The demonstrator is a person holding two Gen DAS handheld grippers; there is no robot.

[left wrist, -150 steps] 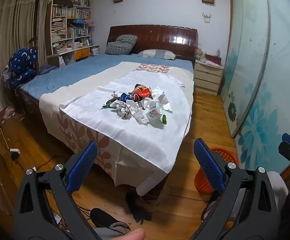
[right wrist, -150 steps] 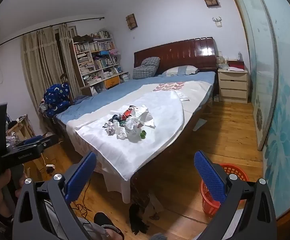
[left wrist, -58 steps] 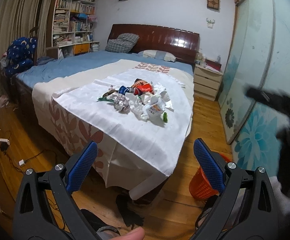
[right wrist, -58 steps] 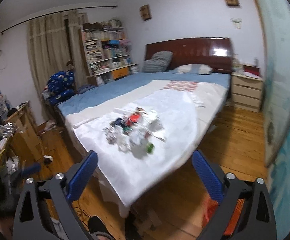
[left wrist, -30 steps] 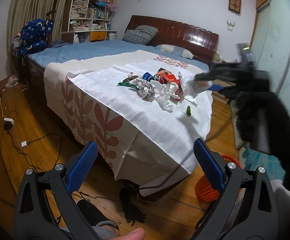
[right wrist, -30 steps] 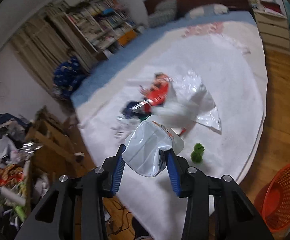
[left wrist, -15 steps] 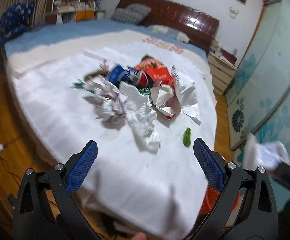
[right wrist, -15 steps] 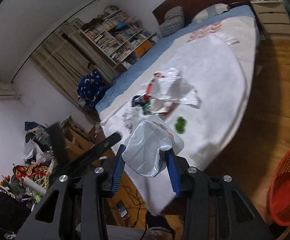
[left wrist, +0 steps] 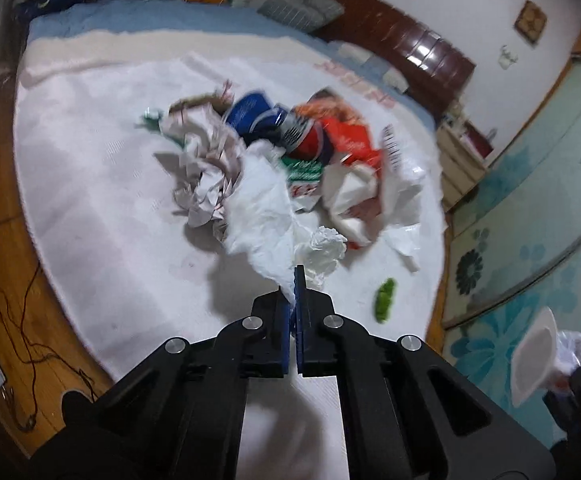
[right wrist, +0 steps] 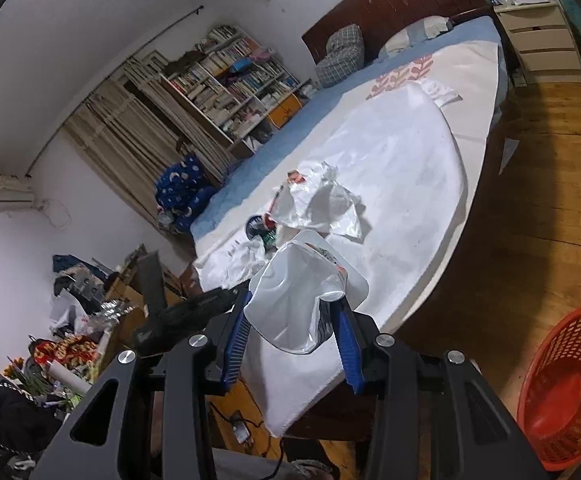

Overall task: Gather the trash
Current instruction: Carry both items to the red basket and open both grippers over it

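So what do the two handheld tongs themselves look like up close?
They look alike. The left tongs and the right tongs each have matte black angular plastic arms with triangular cut-outs, round silver bolt heads at the joints, and bright blue ribbed pads lining the inner faces of the fingers. No cables or markings show on them.

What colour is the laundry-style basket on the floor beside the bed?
Orange-red basket, clearest in the right wrist view.
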